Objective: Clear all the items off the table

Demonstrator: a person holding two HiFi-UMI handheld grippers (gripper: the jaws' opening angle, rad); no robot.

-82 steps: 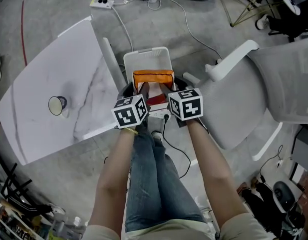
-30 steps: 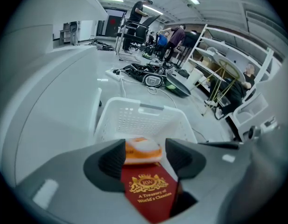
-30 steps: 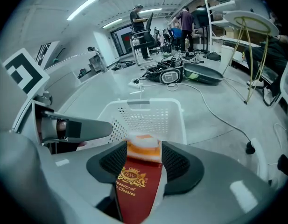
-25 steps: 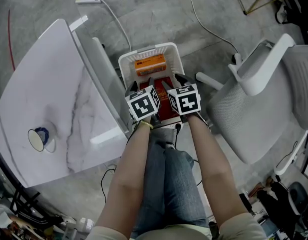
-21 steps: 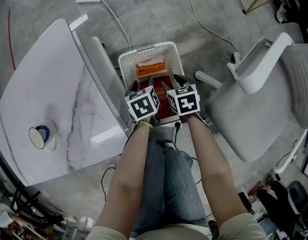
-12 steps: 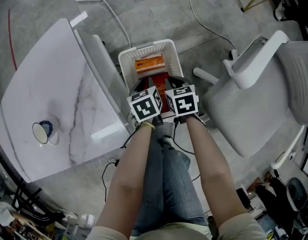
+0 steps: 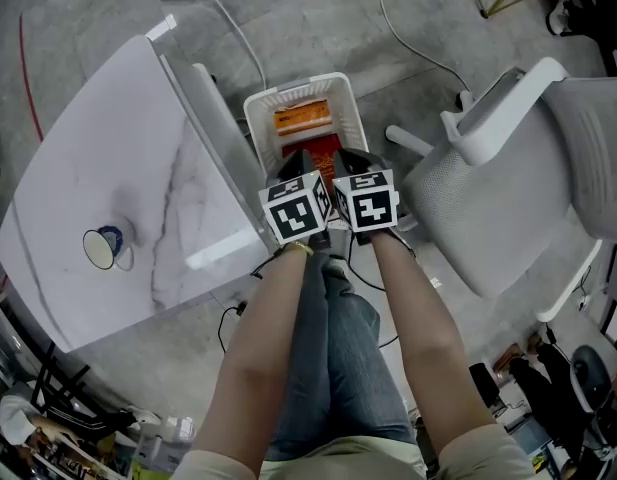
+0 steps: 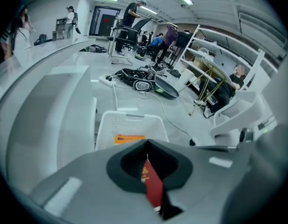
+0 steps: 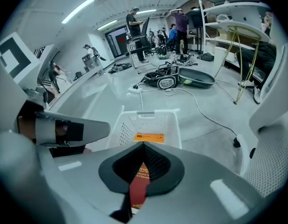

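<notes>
Two grippers hang just above the basket (image 7: 300, 84). The left gripper (image 8: 147, 143) and right gripper (image 9: 144, 144) have each just closed their jaws tip to tip, with nothing between them. The red book (image 7: 318, 148) seen behind the tips lies in the basket below.

The job now is probably the cup (image 7: 105, 247), which stands on the table (image 7: 108, 138) toward 9 o'clock, near the far edge. To do it well, the left gripper, being nearer, should rise clear of the basket rim. It should open wide before descending and come down from above, so the cup is not nudged off the edge. The cup should be carried upright.

Counted: one cup, one table, one basket holding two things, the book and an orange pack (image 7: 304, 120), and one chair (image 7: 508, 188) at 3 o'clock.
</notes>
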